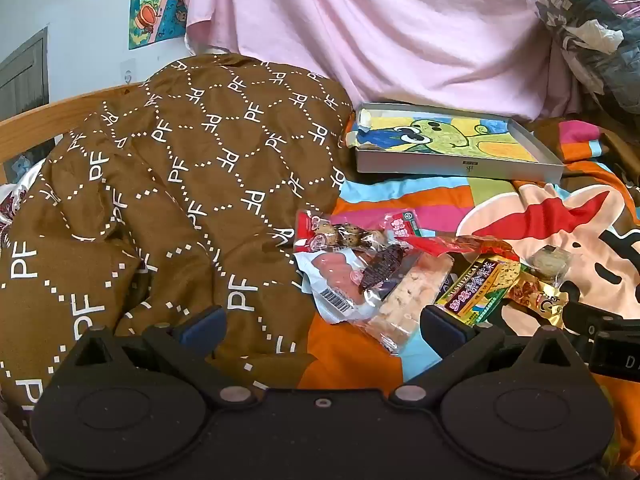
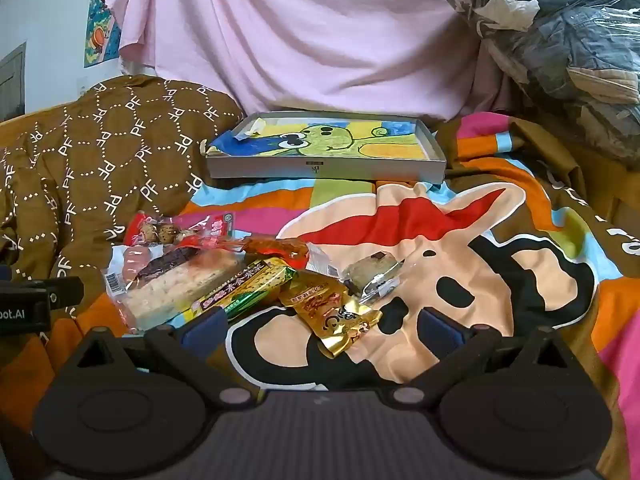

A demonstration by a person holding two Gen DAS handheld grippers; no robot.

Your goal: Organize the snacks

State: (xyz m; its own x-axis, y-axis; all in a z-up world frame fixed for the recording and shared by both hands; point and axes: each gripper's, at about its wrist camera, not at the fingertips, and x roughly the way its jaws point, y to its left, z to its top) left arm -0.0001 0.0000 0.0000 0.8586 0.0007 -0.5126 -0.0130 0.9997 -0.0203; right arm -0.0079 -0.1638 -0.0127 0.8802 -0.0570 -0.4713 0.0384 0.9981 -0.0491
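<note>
Snack packets heaped on the bed, both grippers empty.
Left gripper [image 1: 322, 326] and right gripper [image 2: 322, 326] hover with jaws wide, holding nothing; the snack pile [image 2: 224, 276] lies mid-bed just ahead, the shallow box [image 2: 326, 148] beyond it near the pink sheet [image 2: 300, 40].

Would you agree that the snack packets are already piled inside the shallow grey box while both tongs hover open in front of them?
Not quite: the snack packets lie on the colourful blanket, in front of the shallow grey box, as the right wrist view shows. Both tongs are open.
</note>
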